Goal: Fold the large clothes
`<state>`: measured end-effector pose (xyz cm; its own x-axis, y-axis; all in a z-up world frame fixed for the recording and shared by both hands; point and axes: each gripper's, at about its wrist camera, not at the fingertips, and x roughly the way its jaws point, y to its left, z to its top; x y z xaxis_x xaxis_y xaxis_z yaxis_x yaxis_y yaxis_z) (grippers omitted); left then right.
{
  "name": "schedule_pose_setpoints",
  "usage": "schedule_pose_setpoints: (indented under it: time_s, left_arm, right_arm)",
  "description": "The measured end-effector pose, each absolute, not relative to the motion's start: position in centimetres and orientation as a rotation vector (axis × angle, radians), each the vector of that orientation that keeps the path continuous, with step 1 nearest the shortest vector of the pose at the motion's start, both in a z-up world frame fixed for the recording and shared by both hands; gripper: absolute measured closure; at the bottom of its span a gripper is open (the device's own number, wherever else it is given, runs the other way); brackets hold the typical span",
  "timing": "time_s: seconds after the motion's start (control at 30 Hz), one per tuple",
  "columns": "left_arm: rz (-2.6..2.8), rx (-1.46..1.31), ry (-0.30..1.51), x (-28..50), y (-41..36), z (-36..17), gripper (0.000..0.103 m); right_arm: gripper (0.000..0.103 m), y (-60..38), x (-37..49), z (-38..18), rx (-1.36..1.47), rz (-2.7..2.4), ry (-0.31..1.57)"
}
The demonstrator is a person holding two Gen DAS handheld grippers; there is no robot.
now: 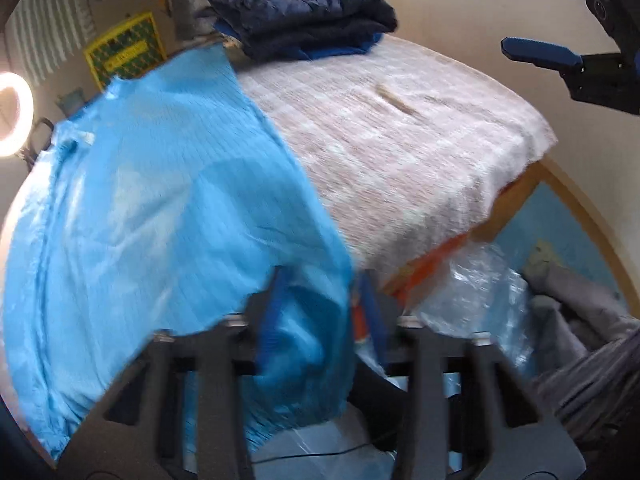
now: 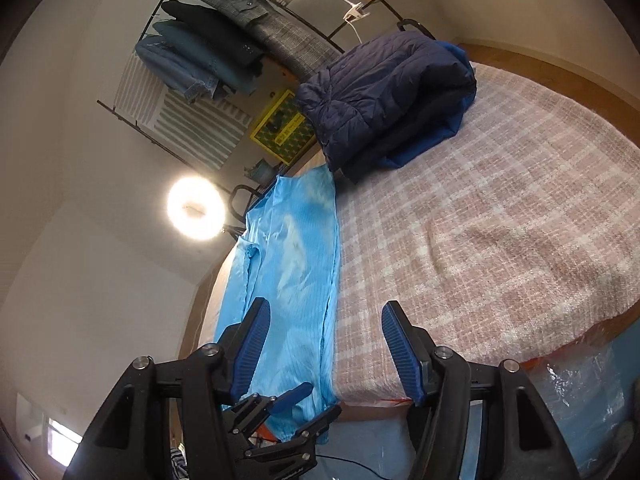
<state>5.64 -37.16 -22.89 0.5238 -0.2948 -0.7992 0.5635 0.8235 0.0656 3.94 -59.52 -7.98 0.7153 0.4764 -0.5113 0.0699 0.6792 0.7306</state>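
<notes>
A shiny light-blue ribbed garment lies stretched lengthwise along the left side of a table covered in pink-and-white checked woven cloth, its long axis running away from the cameras and its near hem hanging over the table's front edge. The left gripper sits at that hanging hem, its blue-padded fingers spread around a fold of the fabric; whether they grip it cannot be told. The right gripper hovers higher and to the right, fingers spread wide and holding nothing, over the garment's inner edge. The left gripper is plainly nearer the cloth. A folded navy quilted jacket rests at the table's far end.
</notes>
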Motion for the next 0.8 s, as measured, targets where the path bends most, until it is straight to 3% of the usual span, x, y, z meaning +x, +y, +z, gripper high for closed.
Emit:
schedule_pose_setpoints:
  time_s: [0.1,0.2,0.53,0.8]
  left_arm:
    - [-0.572,0.251,0.902,6.5,-35.6,-22.5,0.097]
    - [-0.61,0.119,0.941,7.4,-33.7,-21.5,0.101]
    - [-0.694,-0.25,0.925,8.0,-28.5,-17.1,0.102]
    - [-0.681,-0.168,0.903,7.6,-29.4,-18.2,0.102]
  right_arm:
    - [0.041,-59.3,5.8,-8.3,0.796,0.261,0.773]
    - [0.037,-58.5,8.6,-8.8,0.787,0.286,0.799]
    - [0.036,-52.1,23.7,-13.5,0.711,0.311,0.937]
    - [0.036,-50.3,30.3,-16.6,0.617,0.243,1.028]
